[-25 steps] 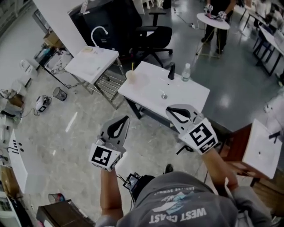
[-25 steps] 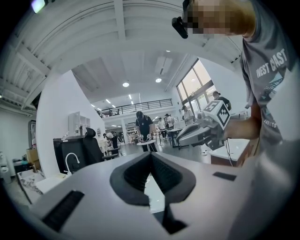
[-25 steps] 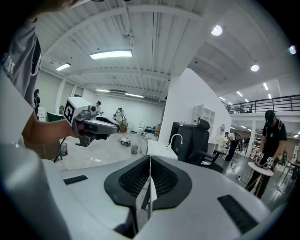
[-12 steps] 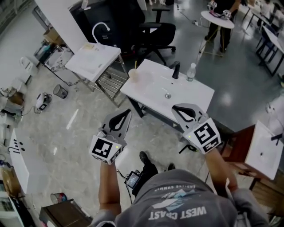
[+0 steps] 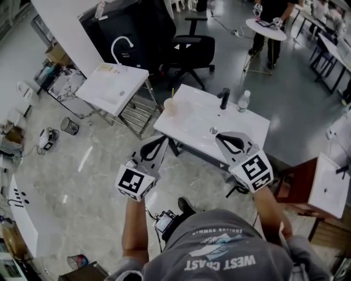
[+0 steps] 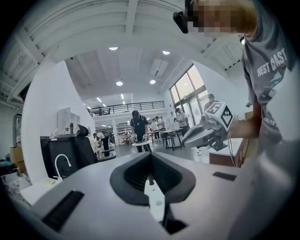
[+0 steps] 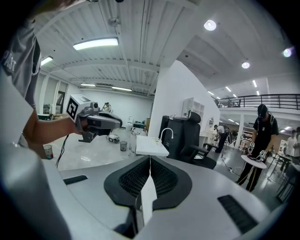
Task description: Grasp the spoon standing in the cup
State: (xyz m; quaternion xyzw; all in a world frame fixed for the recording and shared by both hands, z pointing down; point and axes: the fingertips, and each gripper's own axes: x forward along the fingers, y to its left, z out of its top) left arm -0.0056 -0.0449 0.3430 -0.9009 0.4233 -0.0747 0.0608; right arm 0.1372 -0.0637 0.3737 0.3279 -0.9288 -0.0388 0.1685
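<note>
Just ahead of the left claw [image 5: 163, 141] and the right claw [image 5: 224, 137] we see a white sink table [image 5: 186, 112]. On its far edge, beyond the right claw, a black faucet [image 5: 224, 97] and a clear water bottle [image 5: 243, 101] stand just beside each other. The drain [image 5: 213, 130] lies near that claw's tip. Farther ahead we see a black office chair [image 5: 192, 49]. Ahead and to the left of the left claw is a second white sink top [image 5: 109, 82] with a white curved faucet [image 5: 122, 46]. Well to that claw's left a mesh bin [image 5: 69, 125] sits on the pale floor [image 5: 82, 181]. Far beyond the right claw a person [image 5: 274, 8] stands at a round white table [image 5: 265, 28].
</note>
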